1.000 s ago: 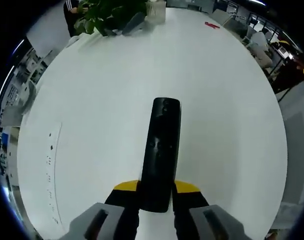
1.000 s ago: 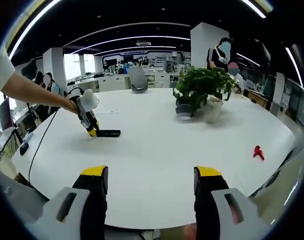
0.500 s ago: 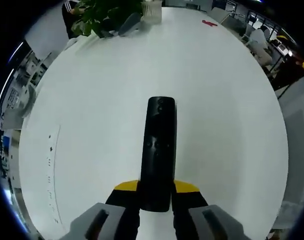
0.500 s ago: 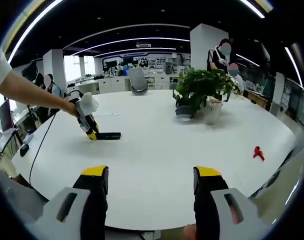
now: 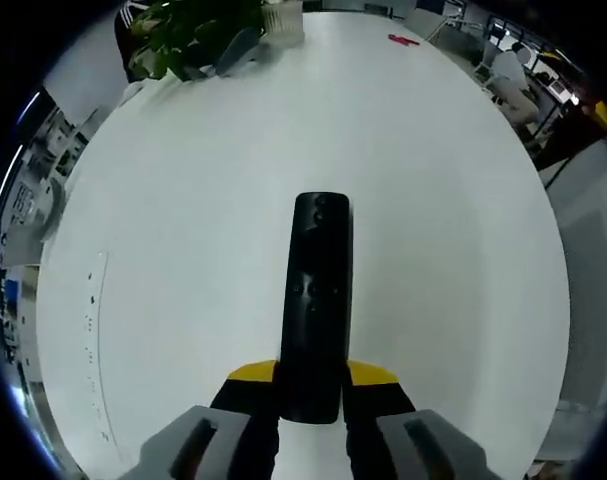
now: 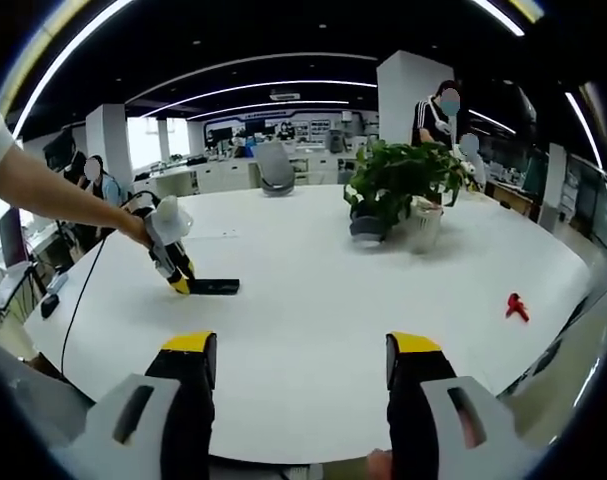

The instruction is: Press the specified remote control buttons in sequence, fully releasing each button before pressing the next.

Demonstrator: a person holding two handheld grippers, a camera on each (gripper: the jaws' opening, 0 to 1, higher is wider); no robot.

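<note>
On the round white table, in the left gripper view, my left gripper has its yellow-tipped jaws closed against the two long sides of a black remote control, gripping it at its near end; the remote lies flat on the tabletop and runs straight away from the jaws, its button face up, though the individual buttons are too dark for me to read. At the far edge of the table in this view stand a leafy potted plant and a white pot just beside it, with a small red object lying well apart from them. In the right gripper view, my right gripper hovers over the near edge of the table with its jaws spread wide and nothing between them. Across the table to the left, I see the left gripper held in a hand, tilted down onto the end of the remote control, which rests on the surface. The potted plant and white pot stand near the table's middle, and the red object lies near the right edge. People stand in the office behind.
</note>
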